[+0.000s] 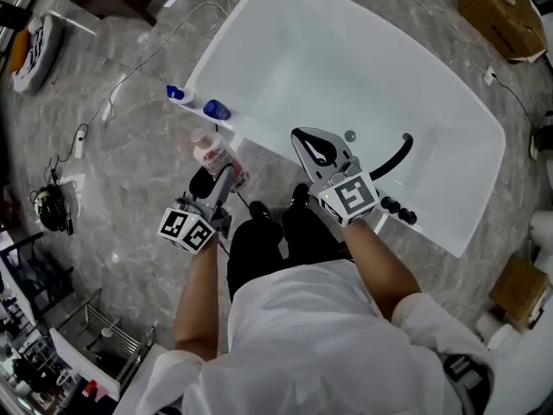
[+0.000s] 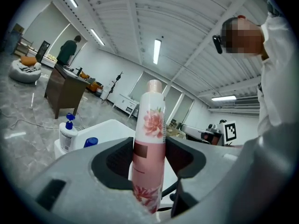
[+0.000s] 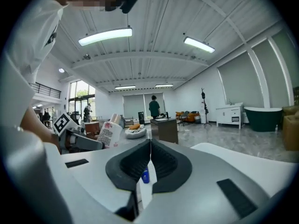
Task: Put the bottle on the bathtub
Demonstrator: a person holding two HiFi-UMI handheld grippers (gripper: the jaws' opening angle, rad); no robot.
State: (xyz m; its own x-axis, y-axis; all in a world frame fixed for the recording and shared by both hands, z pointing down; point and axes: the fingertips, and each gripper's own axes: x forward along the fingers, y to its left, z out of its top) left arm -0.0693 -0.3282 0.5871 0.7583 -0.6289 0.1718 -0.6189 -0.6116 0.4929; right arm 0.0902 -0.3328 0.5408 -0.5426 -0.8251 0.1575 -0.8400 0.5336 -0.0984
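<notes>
1. The left tongs (image 2: 149,158), grey moulded plastic with dark ribbed pads, are clamped on a tall cylindrical pink-and-white plastic bottle (image 2: 150,125). It has a flower print and stands upright between the jaws, its cap well above them.
2. The right tongs (image 3: 149,160), of the same build, are pressed together with nothing between them.
3. In the head view, both bare forearms reach forward from white sleeves, and each gripper carries a cube with square markers.
4. The left gripper, left of centre in the frame, holds the bottle over the grey marble floor (image 1: 130,162), just beside the tub's near edge. The right gripper sits at centre, over that edge.
5. The smooth, glossy white bathtub (image 1: 346,67) with rounded corners fills the upper middle of the frame.
6. On its ledge, upper left of the bottle, stand a white pump bottle with a blue pump (image 2: 67,133) and a blue-capped container (image 2: 90,142).
</notes>
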